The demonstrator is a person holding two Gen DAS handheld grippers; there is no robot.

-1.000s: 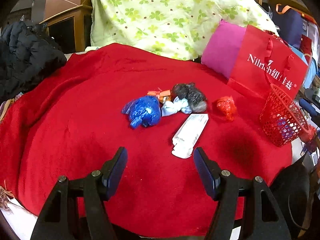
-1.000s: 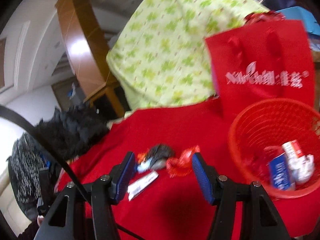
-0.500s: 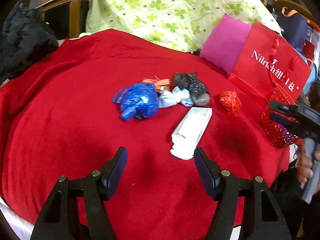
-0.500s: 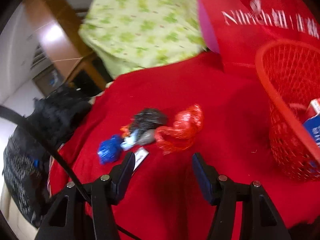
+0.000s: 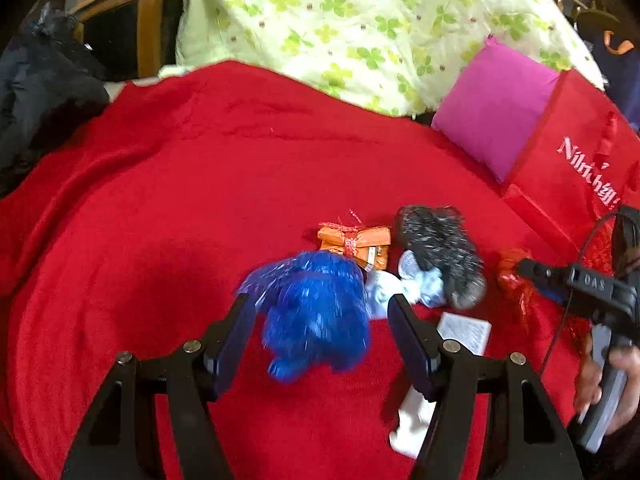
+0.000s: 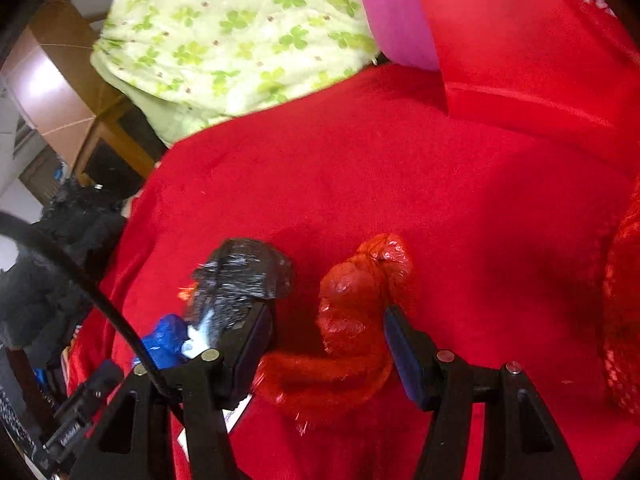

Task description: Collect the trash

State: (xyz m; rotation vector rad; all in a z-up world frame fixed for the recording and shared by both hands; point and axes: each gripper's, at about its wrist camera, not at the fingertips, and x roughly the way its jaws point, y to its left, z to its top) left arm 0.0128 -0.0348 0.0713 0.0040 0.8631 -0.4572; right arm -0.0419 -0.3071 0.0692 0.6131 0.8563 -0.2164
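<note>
A pile of trash lies on the red blanket. In the left wrist view a crumpled blue plastic bag sits between the fingers of my left gripper, which is open with a gap on each side. Behind it lie an orange wrapper, a black bag, a white wad and a flat white box. In the right wrist view a red plastic bag lies between the fingers of my right gripper. Its jaws are closing, and the left pad is still clear of the bag.
A red mesh basket shows at the right edge. A red paper bag and a pink cushion stand behind the pile, in front of a green clover quilt. A black jacket lies at far left. A hand holds the right gripper.
Both grippers have moved forward and down onto the pile. The blue bag now sits between the left fingers and the red bag between the right fingers; the basket has slid to the right edge.
</note>
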